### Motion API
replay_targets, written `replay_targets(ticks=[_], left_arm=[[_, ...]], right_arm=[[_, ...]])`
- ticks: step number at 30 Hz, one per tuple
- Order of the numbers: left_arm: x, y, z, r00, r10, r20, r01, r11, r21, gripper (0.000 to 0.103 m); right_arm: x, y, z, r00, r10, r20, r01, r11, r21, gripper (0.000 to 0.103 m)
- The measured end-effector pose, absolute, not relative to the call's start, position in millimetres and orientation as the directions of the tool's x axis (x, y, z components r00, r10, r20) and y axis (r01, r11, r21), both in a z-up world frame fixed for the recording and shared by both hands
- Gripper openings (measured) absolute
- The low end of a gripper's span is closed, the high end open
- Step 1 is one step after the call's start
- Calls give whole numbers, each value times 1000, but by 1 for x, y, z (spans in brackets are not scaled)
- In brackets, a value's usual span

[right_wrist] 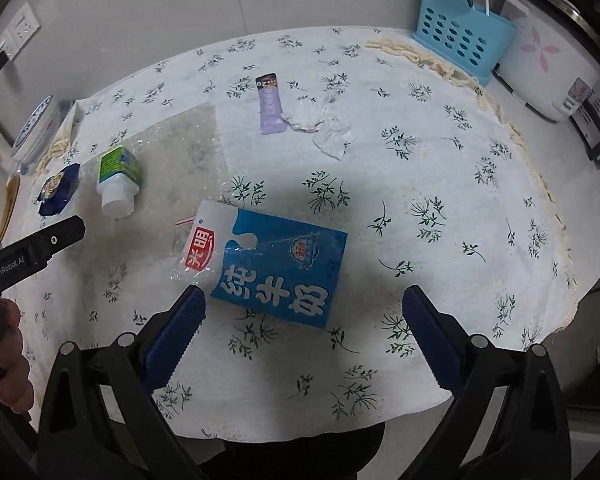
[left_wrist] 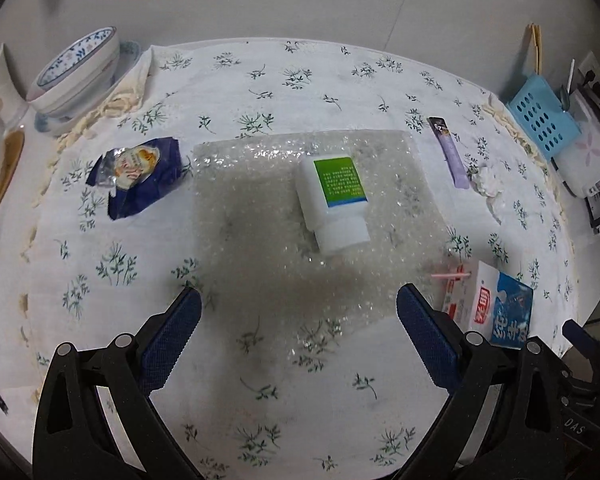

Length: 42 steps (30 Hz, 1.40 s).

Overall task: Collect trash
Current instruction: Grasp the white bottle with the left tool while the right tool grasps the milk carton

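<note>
My left gripper (left_wrist: 299,306) is open and empty above the near edge of a clear bubble wrap sheet (left_wrist: 260,184). A white bottle with a green label (left_wrist: 334,200) lies on that sheet. A crumpled blue wrapper (left_wrist: 138,176) lies left of the sheet, a purple sachet (left_wrist: 450,152) and crumpled tissue (left_wrist: 488,180) to its right. My right gripper (right_wrist: 303,306) is open and empty, just in front of a flattened blue milk carton (right_wrist: 280,268) with a pink straw (right_wrist: 185,221). The bottle (right_wrist: 118,182), sachet (right_wrist: 270,106) and tissue (right_wrist: 320,124) lie beyond it.
A floral cloth (right_wrist: 440,184) covers the table. Stacked blue-patterned bowls (left_wrist: 76,76) stand at the far left. A blue perforated utensil holder (right_wrist: 460,36) and a white rice cooker (right_wrist: 552,64) stand at the far right. The table's front edge (right_wrist: 380,420) is close to my right gripper.
</note>
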<state>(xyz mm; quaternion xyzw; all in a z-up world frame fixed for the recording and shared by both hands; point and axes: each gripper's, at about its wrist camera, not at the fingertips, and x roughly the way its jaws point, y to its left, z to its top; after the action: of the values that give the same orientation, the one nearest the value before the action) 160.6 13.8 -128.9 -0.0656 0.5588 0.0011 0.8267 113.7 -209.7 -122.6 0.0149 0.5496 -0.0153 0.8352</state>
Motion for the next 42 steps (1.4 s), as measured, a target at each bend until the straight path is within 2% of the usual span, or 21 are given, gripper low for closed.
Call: replay_targets(ticks=[7, 15, 17, 20, 24, 27, 31, 34, 36, 40, 42], left_arm=[[207, 15, -148, 333, -89, -939, -68, 991, -118, 96], [235, 13, -161, 292, -92, -952, -55, 992, -112, 96], [238, 12, -164, 286, -88, -954, -49, 993, -106, 95], [242, 11, -167, 268, -85, -960, -42, 994, -100, 94], [246, 10, -170, 255, -77, -964, -37, 995, -89, 89], [247, 13, -171, 244, -87, -966, -48, 994, -101, 84], [248, 12, -171, 230, -93, -969, -47, 993, -107, 68], [249, 6, -172, 221, -92, -971, -33, 994, -101, 59], [250, 3, -172, 218, -93, -971, -24, 995, -101, 55], [253, -3, -175, 214, -86, -973, -15, 996, -91, 49], [254, -6, -175, 220, -88, -971, -8, 996, -92, 47]], right_arm=[[139, -203, -132, 300, -13, -954, 163, 986, 37, 95], [159, -190, -139, 213, -16, -977, 211, 977, 30, 95], [161, -182, -139, 210, -16, -978, 162, 987, 18, 95], [161, -166, -132, 239, 15, -971, -18, 1000, 11, 95], [154, -139, -123, 301, -24, -953, -347, 928, -132, 95], [153, -127, -128, 290, -59, -955, -499, 842, -203, 95], [158, -127, -141, 232, -66, -970, -569, 800, -191, 95], [160, -129, -150, 188, -69, -980, -596, 785, -170, 91], [161, -129, -154, 178, -73, -981, -607, 777, -168, 85], [157, -128, -157, 193, -71, -979, -616, 768, -177, 82], [155, -128, -154, 204, -57, -977, -613, 771, -173, 75]])
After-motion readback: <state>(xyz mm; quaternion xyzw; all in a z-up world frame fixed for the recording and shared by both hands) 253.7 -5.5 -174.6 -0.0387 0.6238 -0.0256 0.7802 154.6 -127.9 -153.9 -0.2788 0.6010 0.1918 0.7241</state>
